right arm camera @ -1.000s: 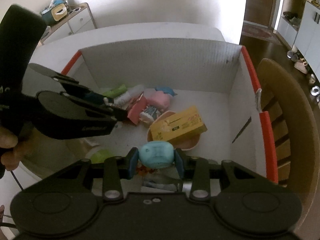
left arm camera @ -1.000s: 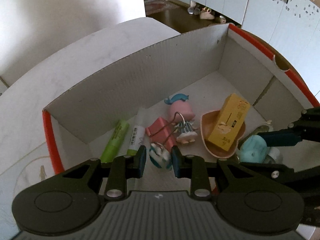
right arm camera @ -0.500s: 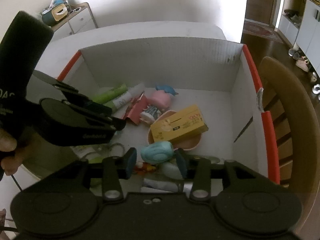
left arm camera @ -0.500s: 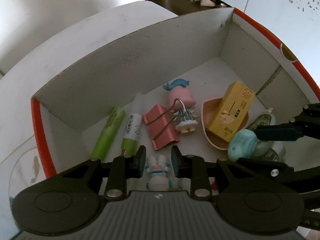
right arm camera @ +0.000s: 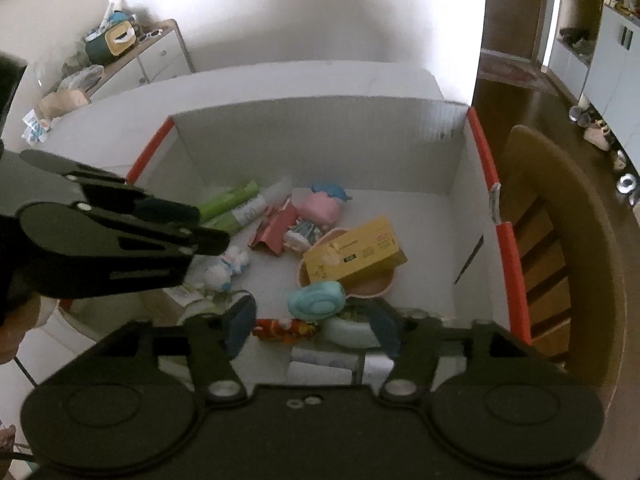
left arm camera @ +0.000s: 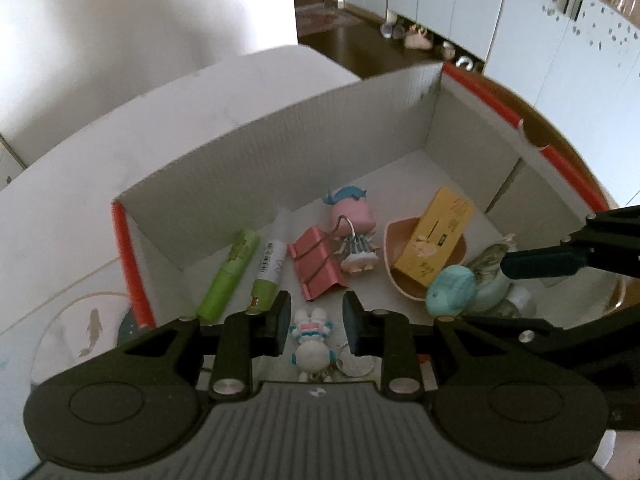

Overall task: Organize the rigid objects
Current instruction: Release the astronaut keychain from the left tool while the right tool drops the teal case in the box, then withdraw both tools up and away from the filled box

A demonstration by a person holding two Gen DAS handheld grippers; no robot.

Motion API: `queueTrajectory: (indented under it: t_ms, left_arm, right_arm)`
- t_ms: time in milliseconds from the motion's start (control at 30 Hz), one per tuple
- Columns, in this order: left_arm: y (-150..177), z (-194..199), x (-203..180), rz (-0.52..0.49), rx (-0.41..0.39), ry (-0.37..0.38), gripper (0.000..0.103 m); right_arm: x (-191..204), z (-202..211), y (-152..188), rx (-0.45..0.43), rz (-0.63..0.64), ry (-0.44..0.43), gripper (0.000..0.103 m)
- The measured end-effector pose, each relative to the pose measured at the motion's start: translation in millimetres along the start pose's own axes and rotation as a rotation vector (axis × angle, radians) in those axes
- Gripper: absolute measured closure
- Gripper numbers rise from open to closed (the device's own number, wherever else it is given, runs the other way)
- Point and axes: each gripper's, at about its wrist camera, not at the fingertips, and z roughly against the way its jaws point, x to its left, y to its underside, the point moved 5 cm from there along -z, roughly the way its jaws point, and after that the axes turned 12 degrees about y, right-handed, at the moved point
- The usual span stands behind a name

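Observation:
A white cardboard box (left arm camera: 280, 160) with red edges holds the objects. My left gripper (left arm camera: 316, 322) is open above a small white-and-blue figure keychain (left arm camera: 312, 344) lying on the box floor; the keychain also shows in the right wrist view (right arm camera: 226, 268). My right gripper (right arm camera: 312, 326) is open above the near side of the box. A teal round toy (right arm camera: 318, 300) lies free on the box floor by the pink dish (right arm camera: 368, 288); it also shows in the left wrist view (left arm camera: 450, 290).
In the box lie a yellow carton (left arm camera: 434, 234) on the pink dish, a pink doll (left arm camera: 354, 220), a red binder clip (left arm camera: 316, 264), a green tube (left arm camera: 230, 276) and a white tube (left arm camera: 272, 256). A wooden chair (right arm camera: 560, 248) stands right of the box.
Both grippers opened and rose. The left one let go of the keychain figure, the right one let go of the teal toy; both objects now lie in the box.

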Motion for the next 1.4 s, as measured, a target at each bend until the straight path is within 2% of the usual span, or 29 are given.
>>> queueTrajectory:
  t_ms: [100, 200, 500, 667, 1000, 1033, 1067, 1100, 1133, 1300, 1400]
  left_arm:
    - [3.9, 10.3, 2.3, 0.012, -0.031, 0.008, 0.074]
    - [8.9, 22.9, 6.1, 0.032, -0.053, 0.025, 0.074]
    - [27.2, 65.2, 17.0, 0.059, -0.14, 0.078, 0.073]
    - [36.5, 83.2, 18.0, 0.034, -0.165, 0.091, 0.073]
    - [58.6, 116.6, 20.5, 0.002, -0.218, 0.131, 0.071]
    - [60.7, 119.2, 20.7, 0.0, -0.223, 0.134, 0.062]
    - [63.0, 123.1, 21.4, -0.002, -0.234, 0.137, 0.043]
    - [65.1, 127.0, 22.2, -0.002, -0.25, 0.141, 0.035]
    - [67.5, 132.3, 23.1, -0.003, -0.271, 0.147, 0.031]
    - [75.4, 147.3, 24.4, -0.004, -0.296, 0.166, 0.031]
    - [81.0, 155.7, 24.7, -0.011, -0.312, 0.173, 0.022]
  right_arm:
    - [2.1, 6.8, -0.4, -0.014, -0.011, 0.002, 0.038]
    - [4.6, 14.1, -0.4, -0.03, -0.032, 0.007, 0.029]
    - [23.8, 43.8, 2.6, -0.094, -0.066, 0.025, 0.026]
    - [35.0, 63.2, 4.8, -0.139, -0.1, 0.031, 0.02]
    - [60.2, 97.1, 15.2, -0.228, -0.147, 0.044, 0.016]
    - [63.1, 100.3, 16.1, -0.238, -0.149, 0.046, 0.016]
    - [66.2, 103.4, 17.3, -0.248, -0.152, 0.05, 0.015]
    - [69.0, 106.1, 18.4, -0.256, -0.156, 0.05, 0.015]
    - [71.6, 109.3, 19.7, -0.263, -0.163, 0.05, 0.014]
    - [80.2, 127.5, 25.7, -0.308, -0.187, 0.064, 0.007]
    - [85.0, 139.1, 30.0, -0.34, -0.197, 0.076, 0.0]
